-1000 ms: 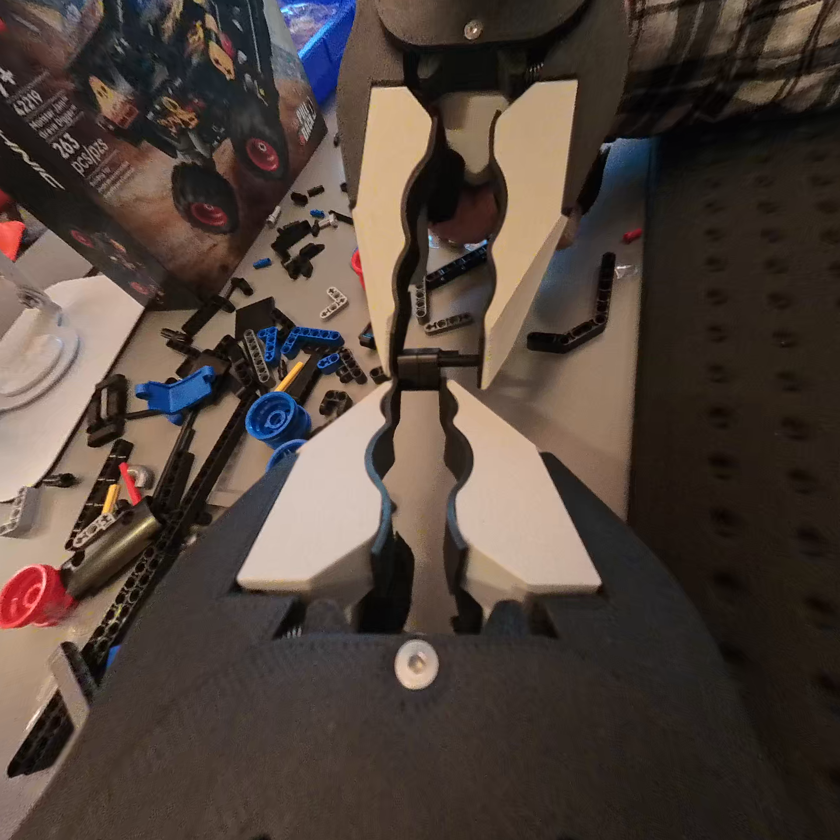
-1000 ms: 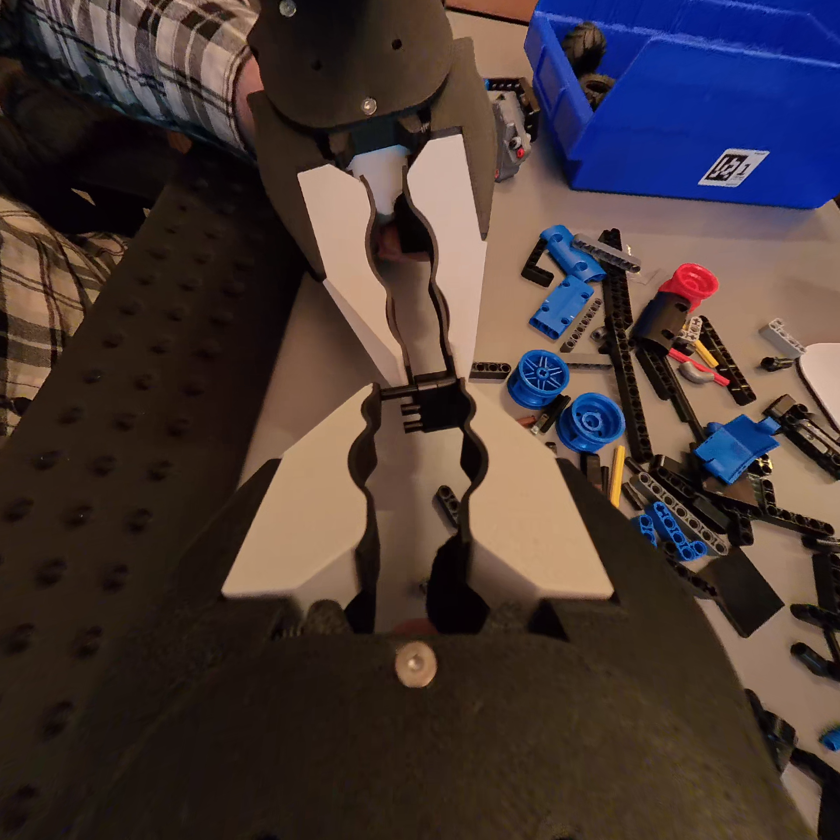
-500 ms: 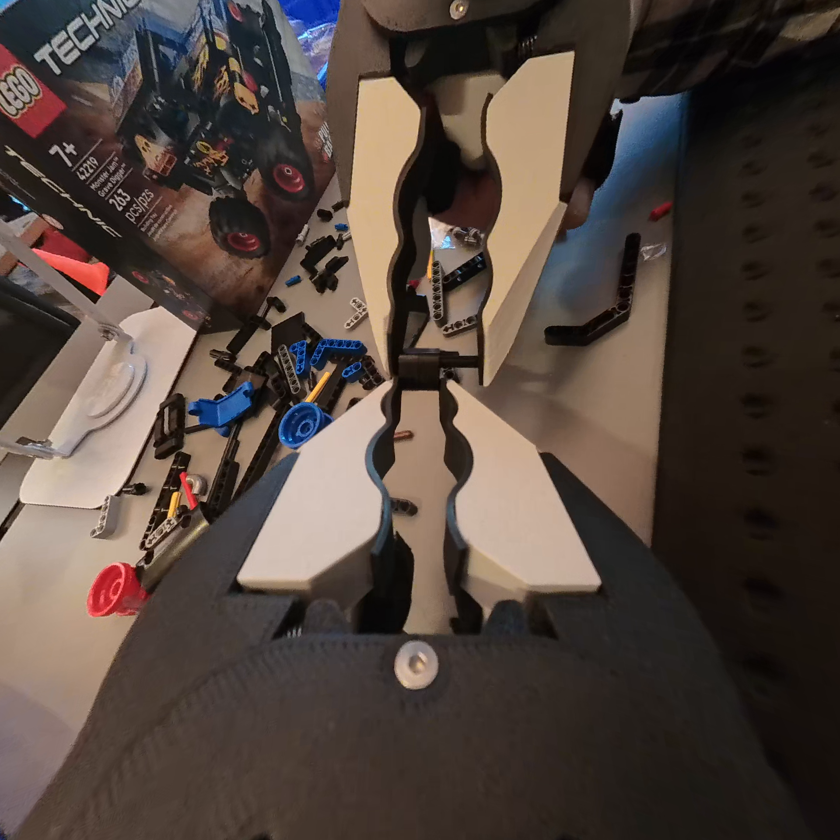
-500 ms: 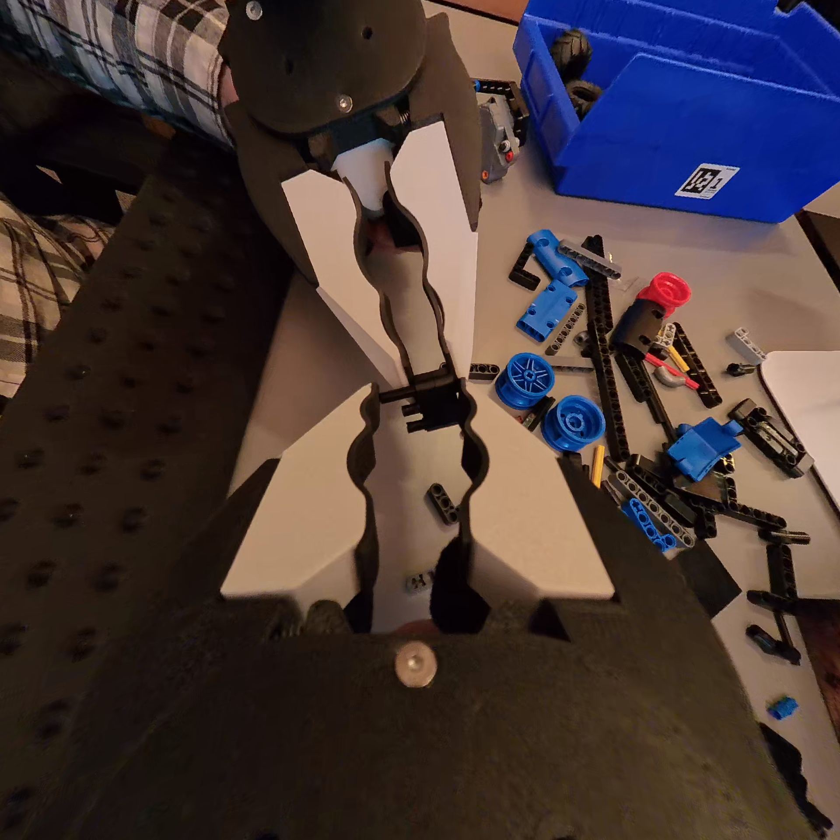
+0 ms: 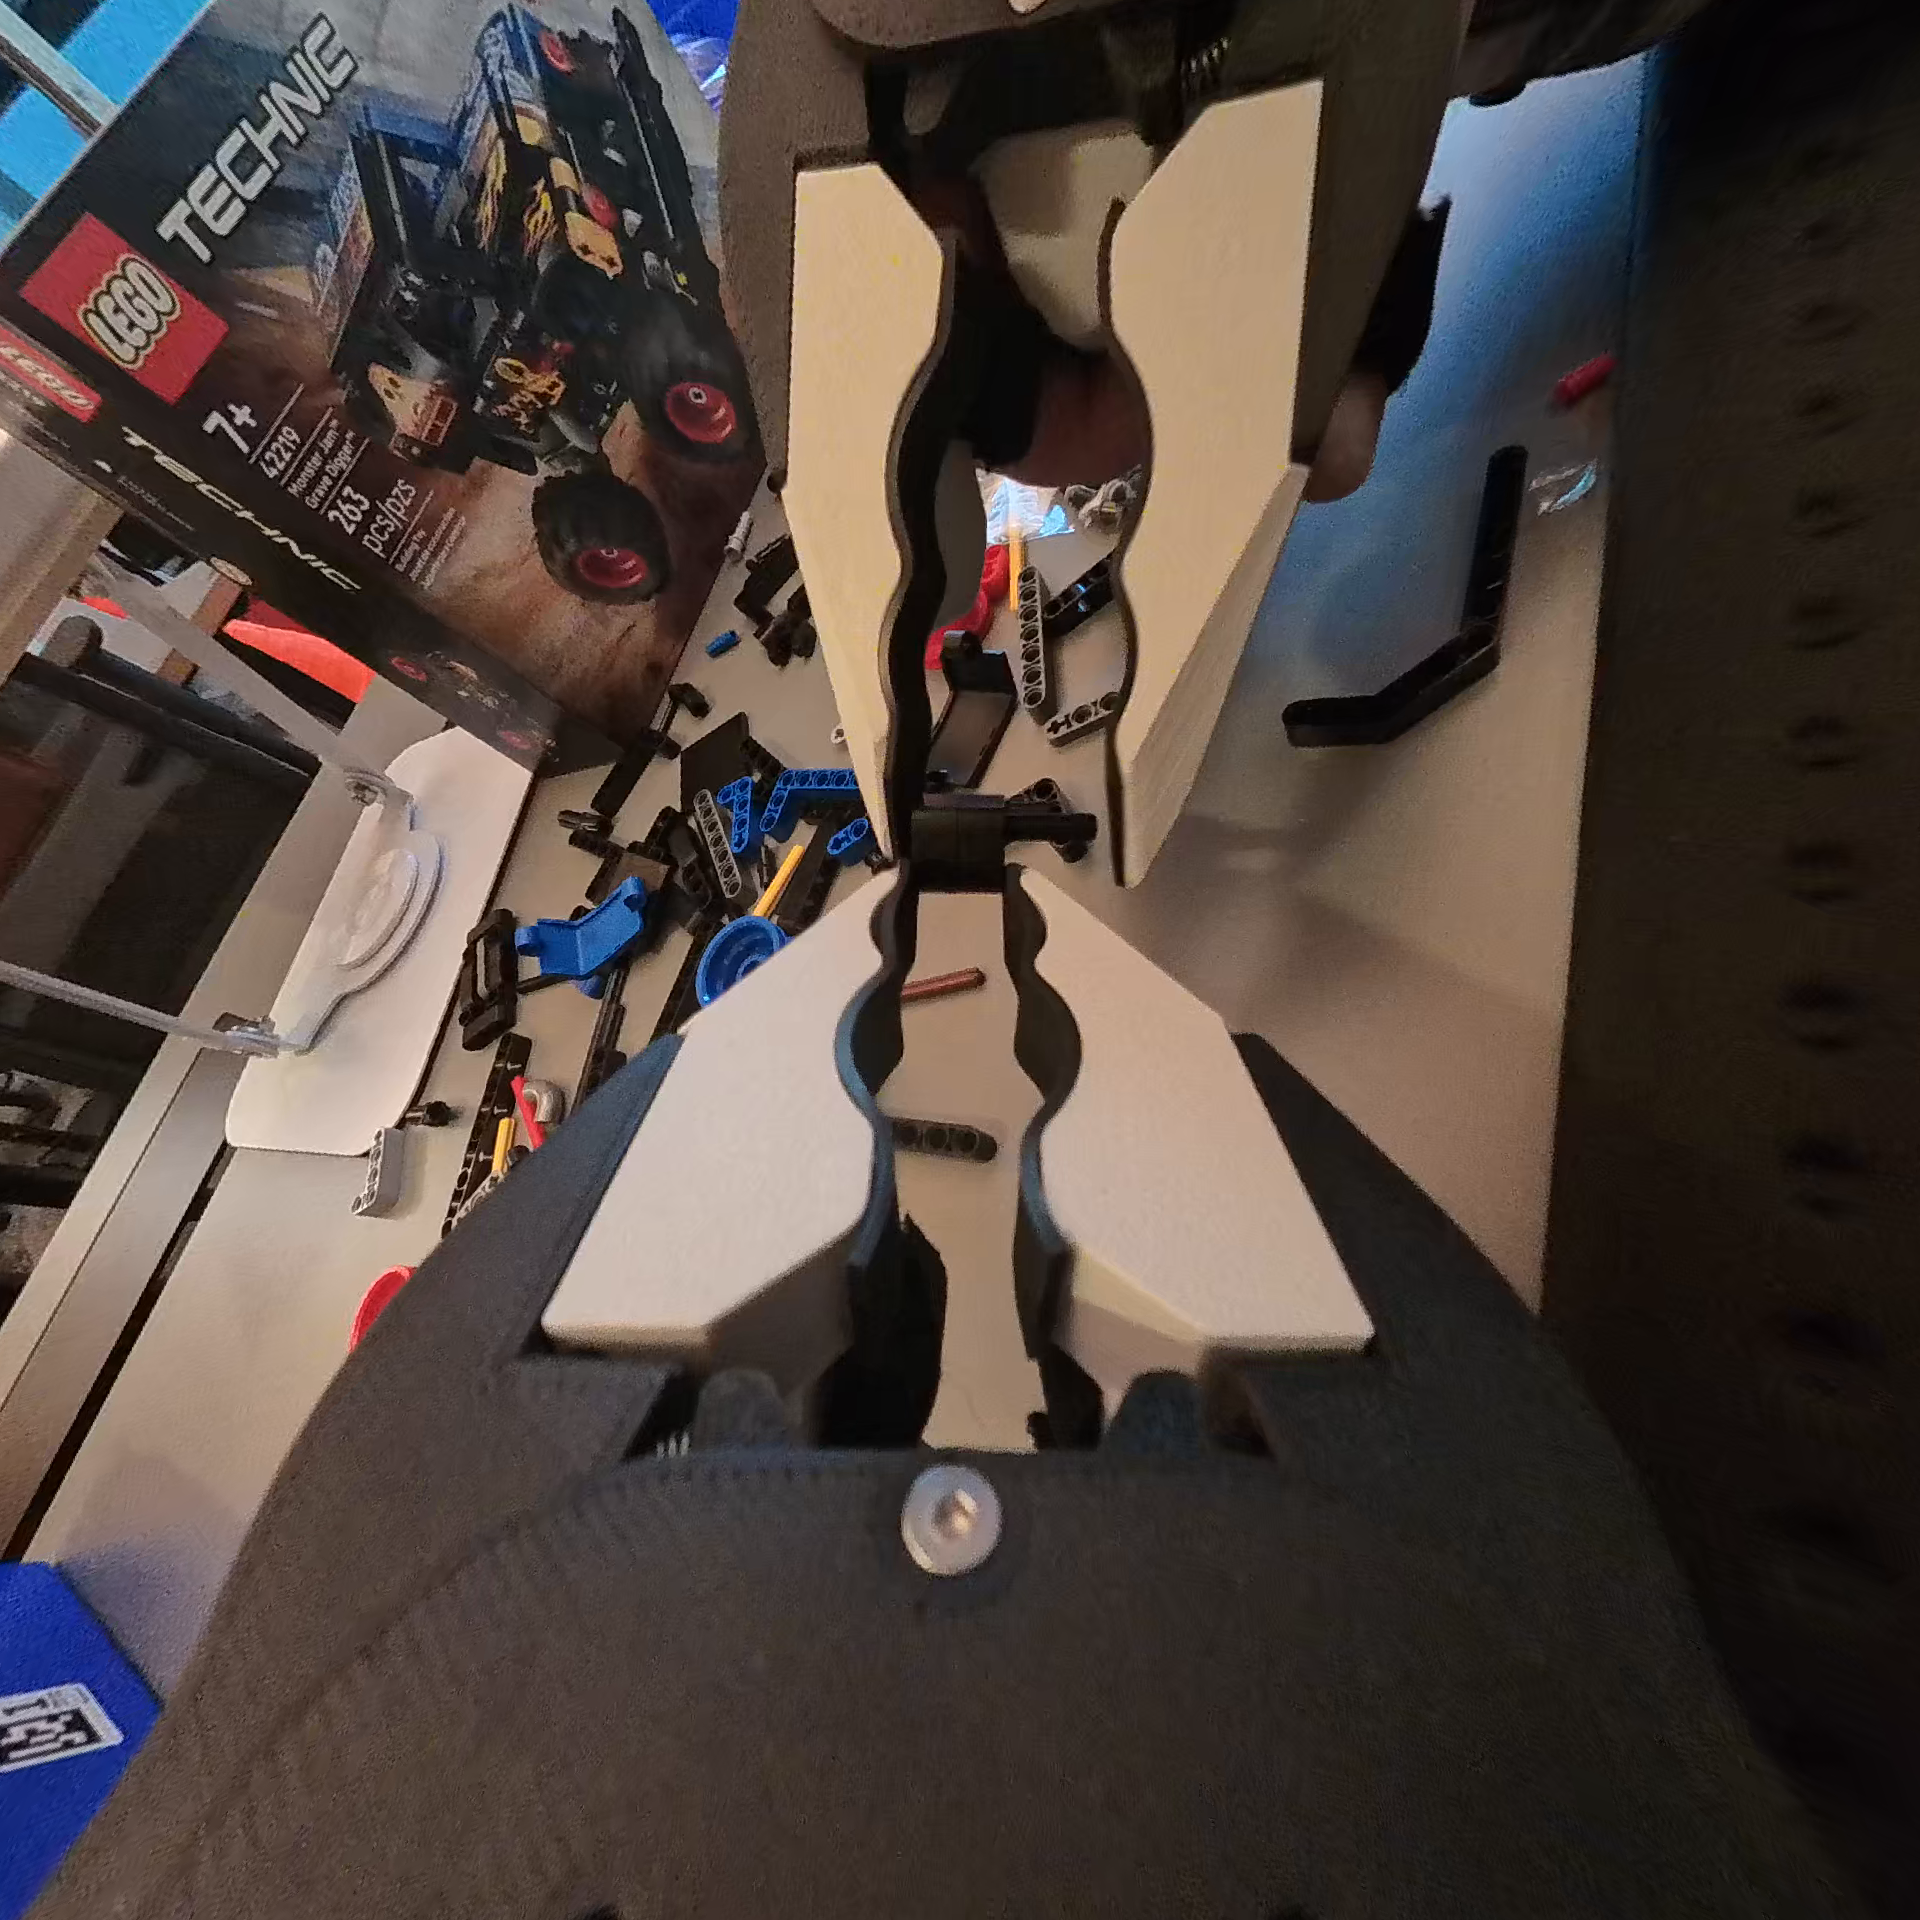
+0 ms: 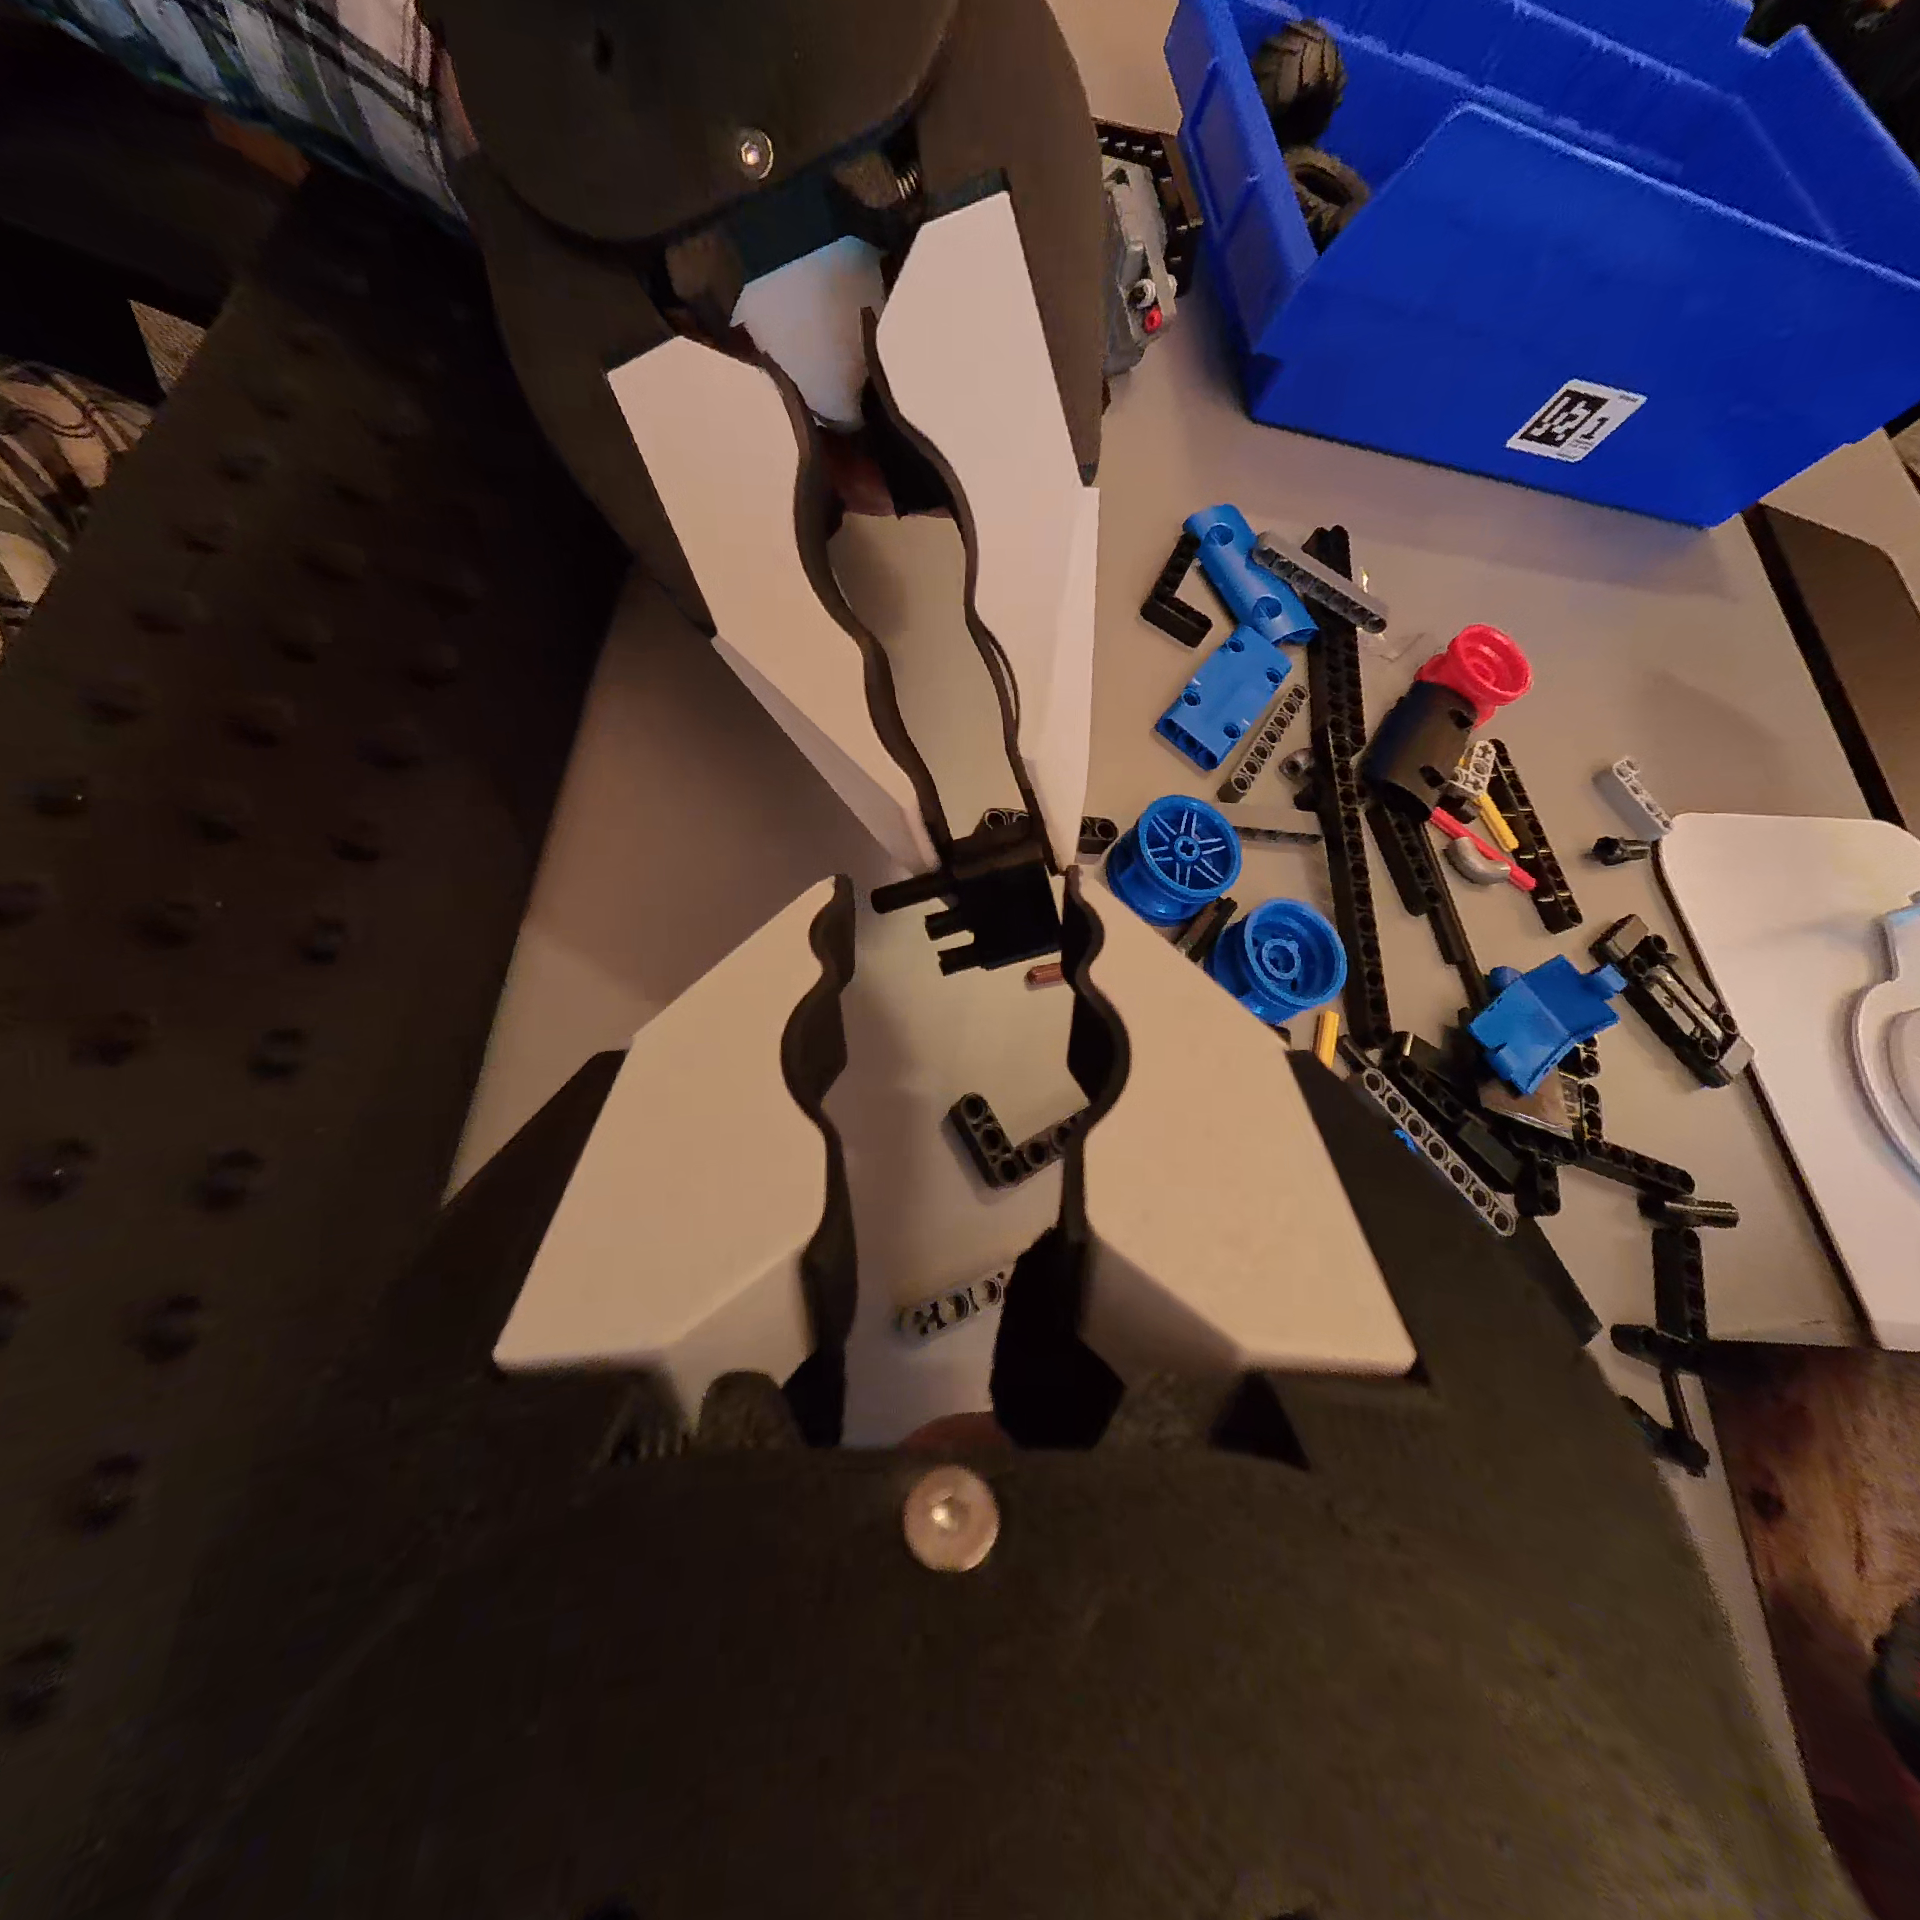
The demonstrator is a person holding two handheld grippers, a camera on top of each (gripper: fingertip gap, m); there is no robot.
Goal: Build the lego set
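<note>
While the two grippers meet tip to tip above the table point(image 6: 665, 748), the left gripper point(image 5: 956, 883) has its jaws narrowed onto a small black connector piece point(image 5: 961, 831), a pin sticking out sideways toward the other gripper's finger. The right gripper point(image 6: 956, 904) sits with its jaws a bit wider around that same piece point(image 6: 987, 904); hard to say if it's actually pinching or just touching. Looks like a mid-air join, so next up is probably lining up the pin and pushing straight. Farther out in the loose pile: two blue wheel hubs point(image 6: 1174, 857), one red hub point(image 6: 1475, 665), one blue bin point(image 6: 1558, 312), and one set box point(image 5: 364, 364).
</note>
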